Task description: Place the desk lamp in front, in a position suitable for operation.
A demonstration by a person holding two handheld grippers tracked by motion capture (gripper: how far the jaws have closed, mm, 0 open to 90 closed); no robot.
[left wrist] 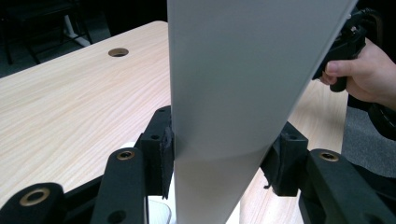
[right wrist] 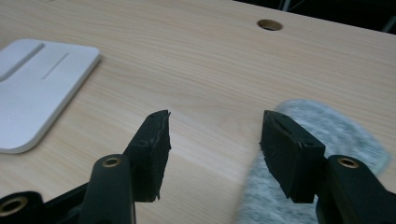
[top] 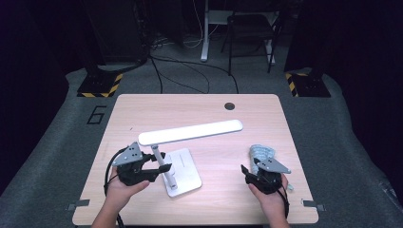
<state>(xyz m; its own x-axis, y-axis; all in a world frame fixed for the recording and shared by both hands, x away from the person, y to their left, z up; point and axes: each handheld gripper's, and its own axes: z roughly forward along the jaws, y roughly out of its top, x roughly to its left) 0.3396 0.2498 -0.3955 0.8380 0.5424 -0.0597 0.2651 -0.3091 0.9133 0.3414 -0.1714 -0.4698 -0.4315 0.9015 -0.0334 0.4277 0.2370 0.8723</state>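
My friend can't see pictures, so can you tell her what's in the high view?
On a light wooden table, a person's left gripper clamps the arm of a white desk lamp. The right gripper is open beside a grey cloth, with nothing between its jaws.

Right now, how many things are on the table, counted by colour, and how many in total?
White: 1, the desk lamp, standing on its flat base.
Grey: 1, the felt cloth, lying flat by the right gripper.
Total: 2 things on the table. The left gripper has its fingers closed on the lamp's arm.
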